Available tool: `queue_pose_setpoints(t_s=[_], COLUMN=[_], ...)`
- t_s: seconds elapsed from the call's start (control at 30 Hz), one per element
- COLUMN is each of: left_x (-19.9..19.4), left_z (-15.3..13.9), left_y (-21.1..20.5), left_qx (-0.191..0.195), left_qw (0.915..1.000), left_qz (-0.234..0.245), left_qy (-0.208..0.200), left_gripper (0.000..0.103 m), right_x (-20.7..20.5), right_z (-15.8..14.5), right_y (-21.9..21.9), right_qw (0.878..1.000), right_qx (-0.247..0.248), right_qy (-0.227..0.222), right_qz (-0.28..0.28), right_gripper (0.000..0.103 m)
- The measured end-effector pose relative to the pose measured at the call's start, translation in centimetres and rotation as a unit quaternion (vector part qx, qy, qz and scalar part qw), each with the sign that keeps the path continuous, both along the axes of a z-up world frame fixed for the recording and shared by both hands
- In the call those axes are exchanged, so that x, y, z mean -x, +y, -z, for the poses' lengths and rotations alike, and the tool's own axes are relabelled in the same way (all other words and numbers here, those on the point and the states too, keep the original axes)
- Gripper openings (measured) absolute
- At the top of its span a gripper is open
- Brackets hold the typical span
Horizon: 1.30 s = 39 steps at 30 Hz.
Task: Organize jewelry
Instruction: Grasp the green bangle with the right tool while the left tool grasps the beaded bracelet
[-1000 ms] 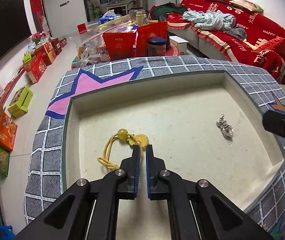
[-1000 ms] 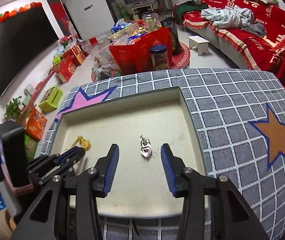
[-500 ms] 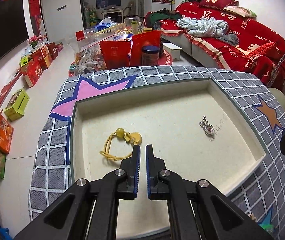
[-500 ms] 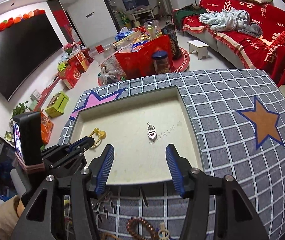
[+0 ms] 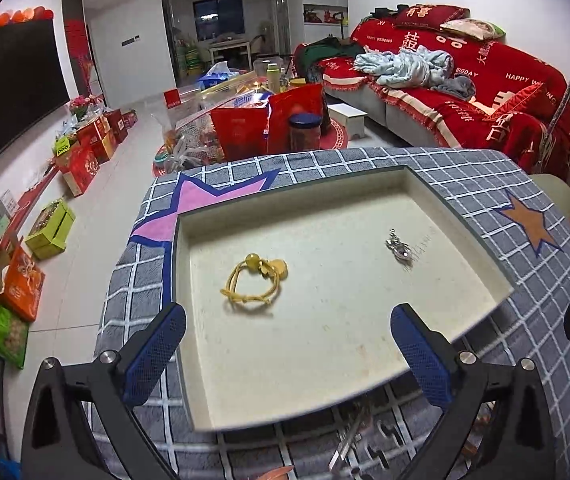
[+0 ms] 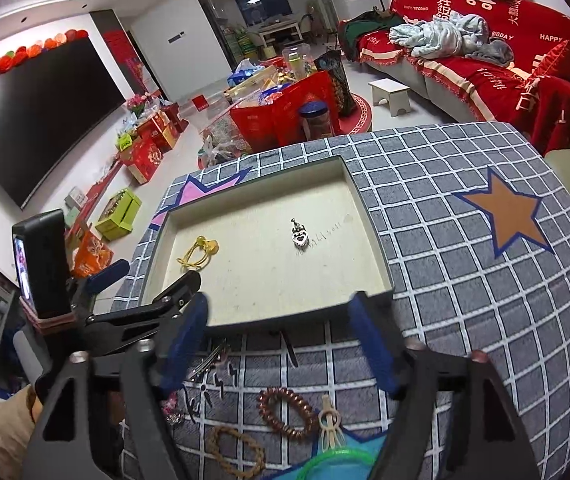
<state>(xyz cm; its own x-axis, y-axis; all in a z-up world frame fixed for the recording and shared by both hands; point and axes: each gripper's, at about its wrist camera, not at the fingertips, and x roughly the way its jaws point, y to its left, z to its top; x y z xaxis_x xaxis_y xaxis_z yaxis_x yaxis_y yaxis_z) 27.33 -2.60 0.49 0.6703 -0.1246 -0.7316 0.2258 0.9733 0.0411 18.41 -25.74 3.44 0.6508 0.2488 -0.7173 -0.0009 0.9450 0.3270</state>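
Left tongs [image 5: 287,334] have just sprung wide open, nothing between the blue textured pads, hanging over the near edge of the tray [image 5: 437,196]. Right tongs [image 6: 281,336] have been spreading too and sit fairly wide, also empty, just short of the tray's near wall.

Using the tray as the landmark: it's a shallow, cream, felt-looking square with a dark rim, sitting on a surface [image 6: 465,280] covered in grey checked cloth with star patches. Inside it, toward the left, lies a yellow cord bracelet [image 5: 251,282] with a round bead and a flat gold charm. Toward the right lies a small silver heart pendant [image 6: 299,236], its thin chain trailing off beside it and hard to follow.

Only the right wrist view shows the pile in front of the tray: a brown coil hair tie [image 6: 287,414], a beaded bracelet [image 6: 237,450], a pale wooden clip [image 6: 329,424], a green ring [image 6: 337,466] cut off at the bottom edge, and some hairpins [image 6: 209,362] half hidden behind the left pad. The left wrist view barely catches a blurry sliver of that stuff. The right wrist view also shows the left tongs from the side, with a phone [image 6: 39,264] mounted on them.
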Motion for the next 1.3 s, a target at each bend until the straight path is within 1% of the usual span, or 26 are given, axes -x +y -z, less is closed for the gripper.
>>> queue_pose_setpoints(t_s=[0.17,0.23,0.33,0.4,0.53,0.63,0.73,0.83,1.0,1.17,1.23,1.27,1.3], left_x=[3.4,5.0,7.3,8.8,11.4,12.6,13.0,13.1,13.1,12.0,11.4,11.2,11.1], left_z=[-0.7,-0.7,-0.2,0.4,2.0,3.1,3.9,4.2,4.6,5.1,5.5,5.7,5.7], left_y=[0.8,1.5,3.0,4.2,5.9,6.7,6.9,7.1,7.6,8.3,8.4,8.5,8.6], left_qx=[-0.008,-0.003,0.013,0.022,0.021,0.021,0.021,0.018,0.024,0.027,0.023,0.026,0.029], left_qw=[0.9999,0.9999,0.9998,0.9994,0.9986,0.9977,0.9967,0.9964,0.9956,0.9946,0.9936,0.9932,0.993], left_qz=[-0.003,-0.006,0.0,-0.005,-0.025,-0.04,-0.044,-0.049,-0.055,-0.057,-0.057,-0.058,-0.058], left_qy=[-0.01,-0.01,0.013,0.025,0.04,0.051,0.065,0.067,0.072,0.082,0.094,0.098,0.098], left_gripper=[0.103,0.103,0.103,0.103,0.103,0.103,0.103,0.103,0.103,0.103,0.103,0.103,0.102], right_x=[2.4,3.3,5.1,6.0,7.9,9.0,9.8,10.4,10.7,10.5,10.2,10.1,10.0], right_z=[0.3,0.6,1.5,2.2,4.0,5.3,6.3,6.8,7.5,8.1,8.4,8.5,8.6], right_y=[-0.1,-0.2,-0.1,-0.2,-0.5,-1.2,-2.0,-2.6,-3.4,-3.6,-3.4,-3.2,-2.9], right_qw=[1.0,1.0,0.999,0.999,0.997,0.995,0.994,0.993,0.992,0.99,0.989,0.989,0.988], right_qx=[0.003,0.005,0.023,0.032,0.054,0.053,0.052,0.053,0.055,0.069,0.076,0.079,0.086], right_qy=[0.005,0.009,0.024,0.033,0.061,0.079,0.092,0.094,0.104,0.11,0.114,0.115,0.116], right_qz=[0.001,-0.002,-0.004,-0.004,0.006,0.016,0.028,0.038,0.053,0.057,0.054,0.051,0.047], right_gripper=[0.084,0.084,0.084,0.084,0.084,0.084,0.084,0.084,0.084,0.084,0.084,0.083,0.079])
